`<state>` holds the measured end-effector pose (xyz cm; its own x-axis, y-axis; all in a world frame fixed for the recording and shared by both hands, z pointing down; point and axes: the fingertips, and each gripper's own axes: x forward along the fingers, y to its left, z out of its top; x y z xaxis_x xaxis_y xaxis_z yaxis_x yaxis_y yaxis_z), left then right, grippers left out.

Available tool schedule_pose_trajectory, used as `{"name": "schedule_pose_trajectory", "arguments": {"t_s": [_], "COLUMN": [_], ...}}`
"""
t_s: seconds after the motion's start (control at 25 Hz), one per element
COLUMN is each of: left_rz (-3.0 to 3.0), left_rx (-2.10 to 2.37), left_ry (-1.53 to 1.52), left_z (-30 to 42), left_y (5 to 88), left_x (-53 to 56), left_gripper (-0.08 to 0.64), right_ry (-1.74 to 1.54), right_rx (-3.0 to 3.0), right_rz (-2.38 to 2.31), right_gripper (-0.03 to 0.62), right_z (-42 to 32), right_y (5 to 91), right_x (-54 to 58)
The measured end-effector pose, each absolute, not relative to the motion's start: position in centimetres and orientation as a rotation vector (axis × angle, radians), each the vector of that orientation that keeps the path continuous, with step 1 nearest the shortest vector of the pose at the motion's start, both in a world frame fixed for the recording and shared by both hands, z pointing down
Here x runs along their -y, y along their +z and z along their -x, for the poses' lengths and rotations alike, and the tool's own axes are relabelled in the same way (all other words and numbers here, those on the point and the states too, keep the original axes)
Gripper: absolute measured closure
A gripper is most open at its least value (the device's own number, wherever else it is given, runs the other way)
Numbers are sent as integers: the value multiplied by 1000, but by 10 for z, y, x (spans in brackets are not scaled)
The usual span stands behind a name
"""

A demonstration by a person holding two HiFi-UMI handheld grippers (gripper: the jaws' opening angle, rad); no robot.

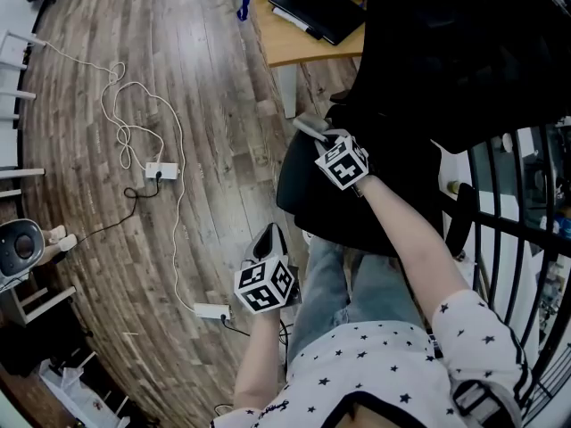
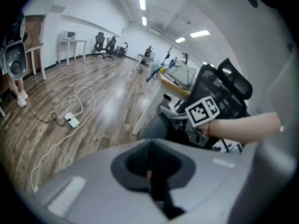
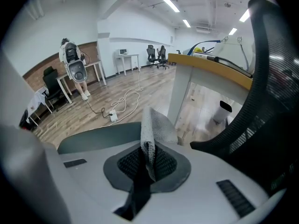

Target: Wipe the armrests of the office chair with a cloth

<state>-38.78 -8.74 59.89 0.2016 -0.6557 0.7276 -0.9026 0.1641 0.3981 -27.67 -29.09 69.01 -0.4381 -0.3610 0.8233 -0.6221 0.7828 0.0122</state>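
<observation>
The left claw (image 1: 270, 235) hangs over the wooden plank floor (image 1: 196, 105), closed with nothing in it, just beside the black mesh office chair (image 1: 357, 205). The right claw (image 1: 318, 137) is clamped on a small grey knitted cloth (image 3: 153, 127) above the chair's seat edge.

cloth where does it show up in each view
Head view: grey cloth just above centre, at the right gripper's tip.
Left gripper view: cannot tell; the right gripper shows right of centre, too small to make out the cloth.
Right gripper view: cloth at centre, clamped between the jaws.
Shared landmark: white power strip on the floor.
</observation>
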Motion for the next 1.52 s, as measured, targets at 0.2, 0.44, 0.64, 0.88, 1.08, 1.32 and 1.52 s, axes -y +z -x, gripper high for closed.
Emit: {"name": "schedule_pose_trajectory", "arguments": {"t_s": [0.2, 0.44, 0.64, 0.88, 1.08, 1.32, 1.52], "left_rz": [-1559, -1569, -1564, -1567, -1577, -1586, -1589], "left_rx": [1524, 1520, 1524, 1523, 1518, 1511, 1511], "left_ry": [335, 324, 319, 314, 311, 317, 319], "left_z": [386, 383, 381, 379, 376, 373, 374], "left_y": [600, 596, 594, 593, 590, 589, 588], "left_x": [86, 89, 88, 88, 92, 92, 89], "left_gripper": [552, 552, 552, 552, 552, 552, 552], "right_ry": [397, 408, 375, 384, 380, 388, 388], "right_rx": [2055, 2040, 2044, 2055, 2064, 2080, 2086], "right_rz": [-685, -684, -649, -626, -588, -556, -531], "right_gripper": [566, 566, 566, 566, 566, 566, 566], "right_z": [277, 278, 284, 291, 297, 304, 309], "right_y": [691, 690, 689, 690, 689, 689, 689], "right_x": [291, 289, 278, 261, 247, 230, 216]}}
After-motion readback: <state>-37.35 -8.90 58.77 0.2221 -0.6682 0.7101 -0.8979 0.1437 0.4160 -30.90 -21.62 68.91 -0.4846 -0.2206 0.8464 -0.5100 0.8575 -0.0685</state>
